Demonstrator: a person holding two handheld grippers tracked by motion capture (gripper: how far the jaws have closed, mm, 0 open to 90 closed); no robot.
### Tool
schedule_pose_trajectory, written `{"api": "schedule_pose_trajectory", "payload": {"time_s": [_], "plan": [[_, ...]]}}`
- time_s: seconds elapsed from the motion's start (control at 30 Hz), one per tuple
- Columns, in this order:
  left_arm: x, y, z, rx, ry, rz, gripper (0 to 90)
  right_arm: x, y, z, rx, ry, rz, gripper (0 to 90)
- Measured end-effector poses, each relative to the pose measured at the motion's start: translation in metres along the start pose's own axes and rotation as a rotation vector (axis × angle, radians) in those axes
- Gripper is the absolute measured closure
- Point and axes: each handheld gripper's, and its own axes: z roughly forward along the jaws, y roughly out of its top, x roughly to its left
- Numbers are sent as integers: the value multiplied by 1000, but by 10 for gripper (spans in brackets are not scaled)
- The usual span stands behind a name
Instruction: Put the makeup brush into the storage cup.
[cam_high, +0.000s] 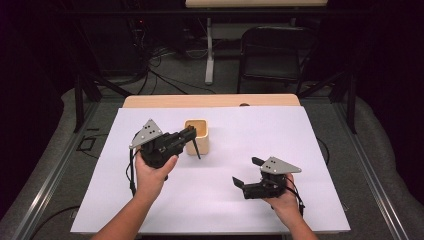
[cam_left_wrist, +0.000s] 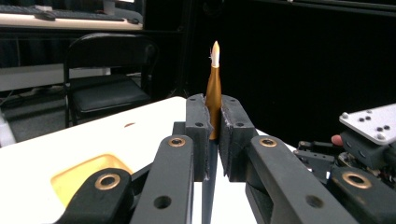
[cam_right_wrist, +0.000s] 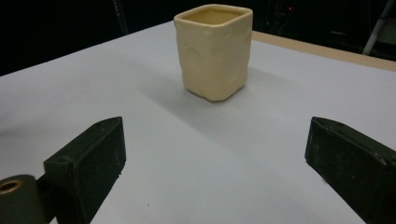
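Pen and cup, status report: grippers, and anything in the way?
Left gripper shut on pen, beside the cup. Right gripper open, nothing between the jaws, low over the white table cover. Nothing blocking the cup's mouth.

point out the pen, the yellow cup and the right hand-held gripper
pen (cam_left_wrist: 214, 95): left gripper view, gold barrel above the pads.
yellow cup (cam_right_wrist: 215, 60): right gripper view, front wall.
right hand-held gripper (cam_high: 247, 173): high view, gap between its open jaws.

Glossy metallic-gold pen (cam_left_wrist: 214, 98), matt cream ceramic-looking cup (cam_right_wrist: 214, 51) (dimpled), smooth white tabletop (cam_high: 250, 135)
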Motion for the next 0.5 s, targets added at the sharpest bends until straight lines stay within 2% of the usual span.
{"api": "schedule_pose_trajectory", "payload": {"time_s": [0.17, 0.5], "plan": [[1, 4, -1, -3, 7, 11, 834, -3, -6, -1, 4, -10, 7, 51], [4, 6, -1, -5, 21, 23, 835, -2, -6, -3, -7, -18, 5, 70]]}}
